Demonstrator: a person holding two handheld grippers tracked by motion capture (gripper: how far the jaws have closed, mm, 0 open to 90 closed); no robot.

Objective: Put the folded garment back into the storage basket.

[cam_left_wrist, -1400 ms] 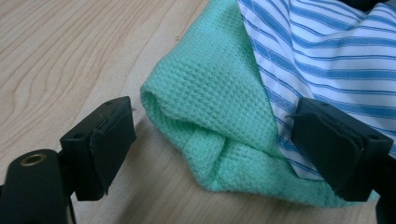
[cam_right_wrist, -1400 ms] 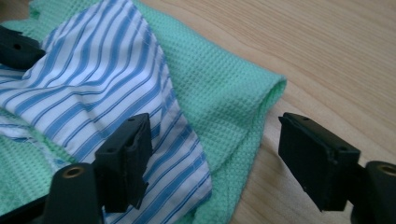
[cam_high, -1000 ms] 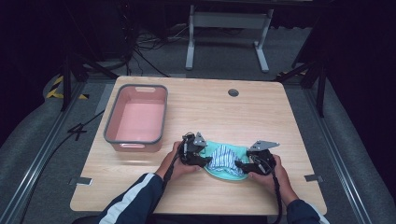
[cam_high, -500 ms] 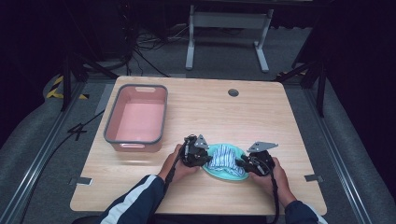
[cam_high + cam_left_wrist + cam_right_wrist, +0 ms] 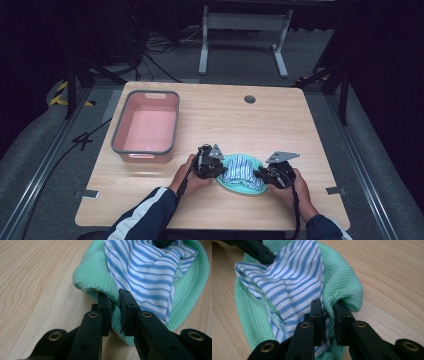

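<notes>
The green cloth (image 5: 239, 184) is a mint waffle-knit piece with a rounded outline, lying on the wooden table (image 5: 280, 125) near its front edge, right of the pink bin (image 5: 146, 127). A blue-and-white striped cloth (image 5: 241, 170) lies bunched on top of it, its stripes running along its length. The bundle's long axis runs left to right across the table, from one gripper to the other. The left gripper (image 5: 115, 312) has just closed its jaws and pinches a raised fold of the green cloth at the bundle's left end. The right gripper (image 5: 328, 317) has likewise just closed, pinching a green fold at the right end, beside the striped hem.
</notes>
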